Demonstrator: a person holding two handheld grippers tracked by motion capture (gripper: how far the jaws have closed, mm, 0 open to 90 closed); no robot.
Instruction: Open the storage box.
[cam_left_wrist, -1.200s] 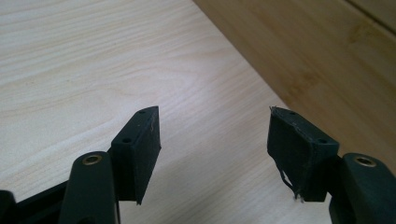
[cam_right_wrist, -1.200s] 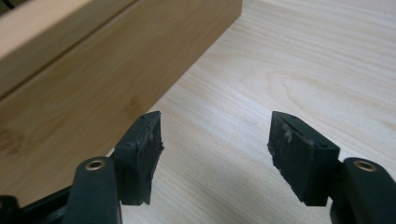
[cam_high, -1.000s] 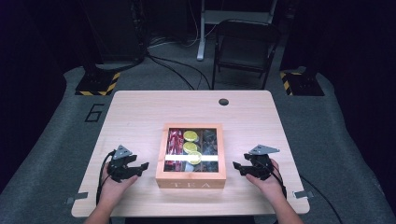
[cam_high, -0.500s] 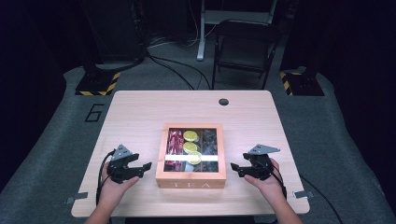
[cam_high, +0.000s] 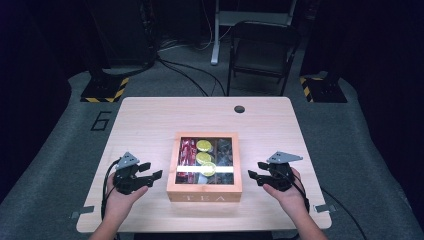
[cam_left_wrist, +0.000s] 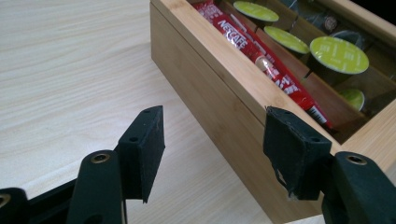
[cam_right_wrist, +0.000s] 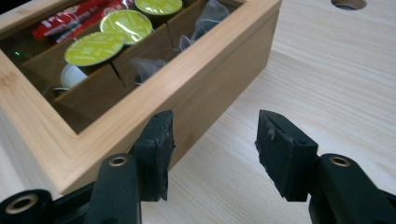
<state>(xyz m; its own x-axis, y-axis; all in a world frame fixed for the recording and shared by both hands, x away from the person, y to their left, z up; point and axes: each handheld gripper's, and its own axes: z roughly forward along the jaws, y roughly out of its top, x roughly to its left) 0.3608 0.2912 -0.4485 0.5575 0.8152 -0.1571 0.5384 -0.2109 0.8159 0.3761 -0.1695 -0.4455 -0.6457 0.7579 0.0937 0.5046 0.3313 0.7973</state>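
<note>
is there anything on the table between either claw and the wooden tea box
Nothing visible. The left claw and right claw flank the square bamboo tea box with a glass lid, with bare light wooden table in each gap. Both claws' jaws have just been closing, with nothing between them.

Each bare-armed hand carries a black tool. The left tool (cam_high: 150, 171) and the right tool (cam_high: 256, 176) each bear a grey three-cornered plate on top and trail a thin black cable toward the person. Seen close, each has two black arms with a brass-coloured rivet ringed at the joint, ending in blocky matte-black pads (cam_left_wrist: 142, 149) with small screw holes; the pad (cam_right_wrist: 275, 151) edges look worn and slightly frayed.
</note>
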